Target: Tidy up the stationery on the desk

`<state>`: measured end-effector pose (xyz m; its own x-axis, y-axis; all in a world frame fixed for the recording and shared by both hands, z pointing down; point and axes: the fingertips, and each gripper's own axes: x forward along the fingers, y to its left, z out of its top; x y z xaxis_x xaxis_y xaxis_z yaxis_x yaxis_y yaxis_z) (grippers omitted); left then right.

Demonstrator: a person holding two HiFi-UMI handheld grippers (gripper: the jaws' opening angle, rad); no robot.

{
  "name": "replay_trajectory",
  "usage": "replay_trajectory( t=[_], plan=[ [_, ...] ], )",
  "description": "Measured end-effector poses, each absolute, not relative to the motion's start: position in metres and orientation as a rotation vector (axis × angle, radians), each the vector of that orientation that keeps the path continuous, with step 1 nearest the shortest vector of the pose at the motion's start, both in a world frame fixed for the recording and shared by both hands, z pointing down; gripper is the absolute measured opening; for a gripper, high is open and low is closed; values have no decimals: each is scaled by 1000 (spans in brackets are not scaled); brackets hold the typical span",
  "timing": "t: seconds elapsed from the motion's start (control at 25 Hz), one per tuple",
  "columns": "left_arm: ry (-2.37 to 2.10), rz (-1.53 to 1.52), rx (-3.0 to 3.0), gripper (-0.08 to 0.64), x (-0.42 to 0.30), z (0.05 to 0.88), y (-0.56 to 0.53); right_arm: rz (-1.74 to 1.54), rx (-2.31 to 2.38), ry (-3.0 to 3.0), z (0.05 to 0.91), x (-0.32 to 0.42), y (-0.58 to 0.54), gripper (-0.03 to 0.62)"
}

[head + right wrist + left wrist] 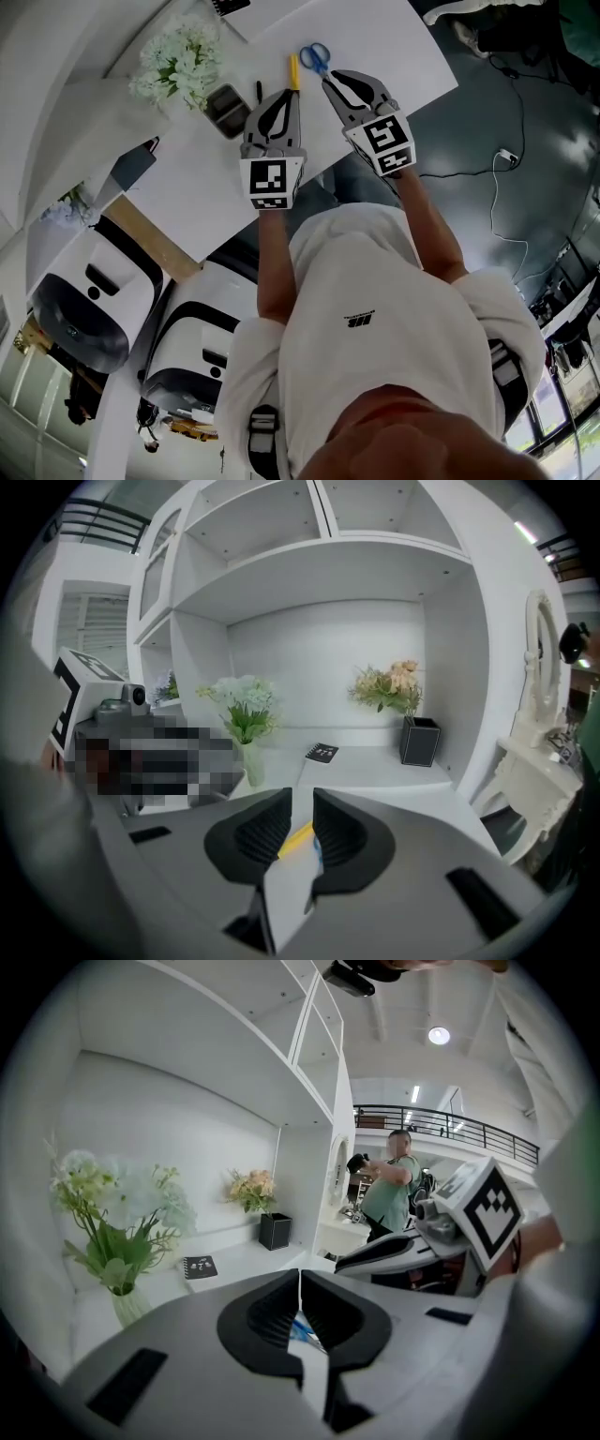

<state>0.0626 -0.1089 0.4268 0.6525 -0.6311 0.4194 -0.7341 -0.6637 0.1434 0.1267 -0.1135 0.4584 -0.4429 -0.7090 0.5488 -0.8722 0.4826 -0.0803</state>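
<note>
Left gripper (pixel 280 96): jaws pressed together, empty. Right gripper (pixel 337 82): jaws narrowly parted, empty. Yellow pen (pixel 293 71) and blue scissors (pixel 315 56): on desk (pixel 384 42), at 12 o'clock of the grippers.

The white desk (pixel 394 66) carries a vase of white flowers (pixel 178 66) with a dark square container (pixel 227 110) just beside it. Blue-handled scissors (pixel 315 58) and a yellow pen (pixel 293 71) lie close together, and a black notebook (pixel 230 6) sits near the far edge.
</note>
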Motion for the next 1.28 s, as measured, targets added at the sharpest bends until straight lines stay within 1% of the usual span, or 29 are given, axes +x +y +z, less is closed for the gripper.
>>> replay_trajectory(
  t=[0.92, 1.28],
  plan=[
    [-1040, 606, 2485, 0, 94, 499, -136, 616, 1130, -2155, 566, 134, -157, 52],
    [-1040, 606, 2472, 0, 96, 508, -141, 680, 1083, -2084, 602, 128, -172, 78]
  ],
)
